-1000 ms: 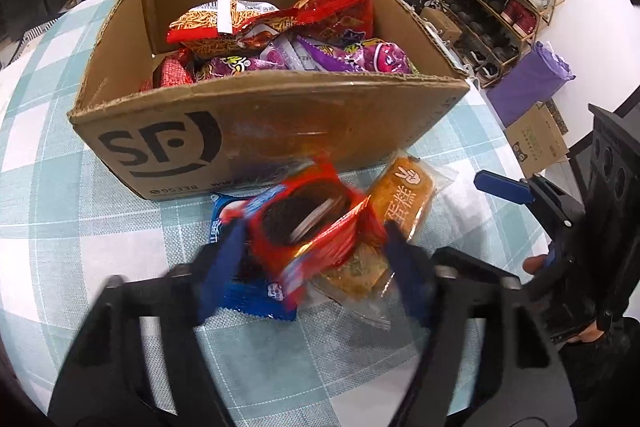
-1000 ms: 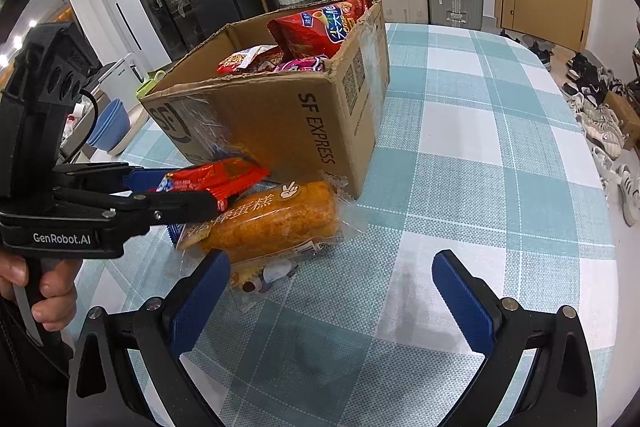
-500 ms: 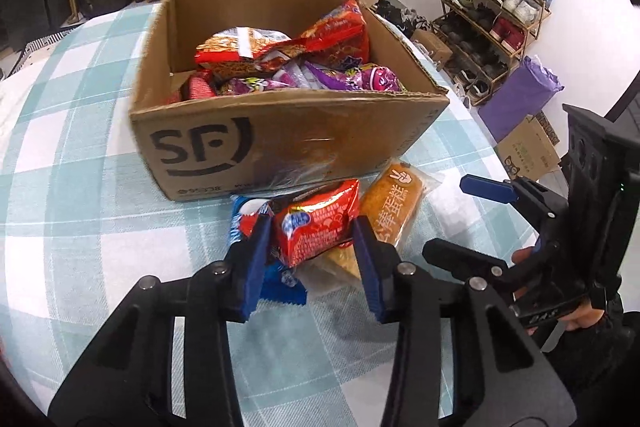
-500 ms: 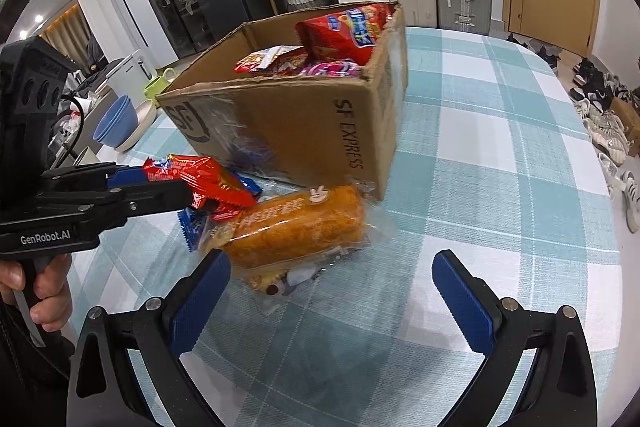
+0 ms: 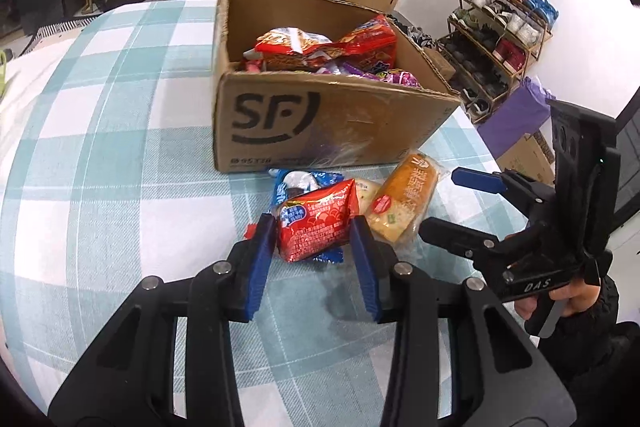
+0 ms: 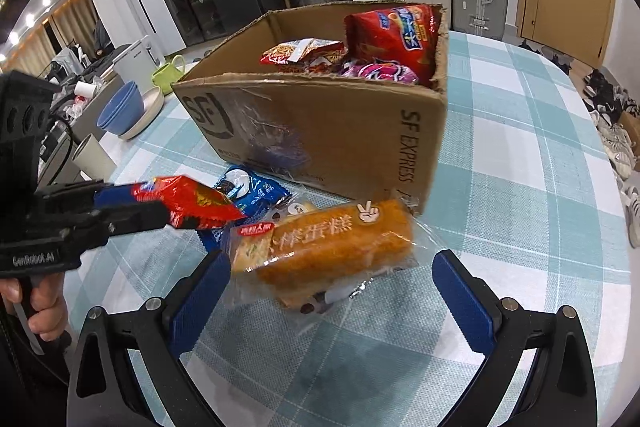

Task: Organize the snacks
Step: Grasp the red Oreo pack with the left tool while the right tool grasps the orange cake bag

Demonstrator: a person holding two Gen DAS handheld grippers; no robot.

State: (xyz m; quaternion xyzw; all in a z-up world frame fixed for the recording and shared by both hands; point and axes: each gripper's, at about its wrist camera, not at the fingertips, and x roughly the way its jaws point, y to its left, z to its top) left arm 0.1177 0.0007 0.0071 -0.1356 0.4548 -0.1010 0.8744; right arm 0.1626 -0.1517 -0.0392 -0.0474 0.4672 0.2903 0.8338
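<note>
The left gripper is clamped on a red plastic snack packet, lifted above the checked tablecloth near the brown cardboard box. The right gripper gapes wide around a clear-wrapped orange cake.

A: How are the grippers built?
B: Each is made of black plastic arms with triangular cut-outs, and silver screws are set at the joints. On the left gripper the fingers are faced with ribbed blue pads; the same blue facing is seen on the right gripper.
A: Are any markings seen?
B: "GenRobot.AI" is printed in white on the left gripper's side, and "DAS" is read on the right one's body. A black block with round holes is mounted above each handle.
A: And what is worn?
B: A dark fuzzy sleeve is seen at the right hand.
</note>
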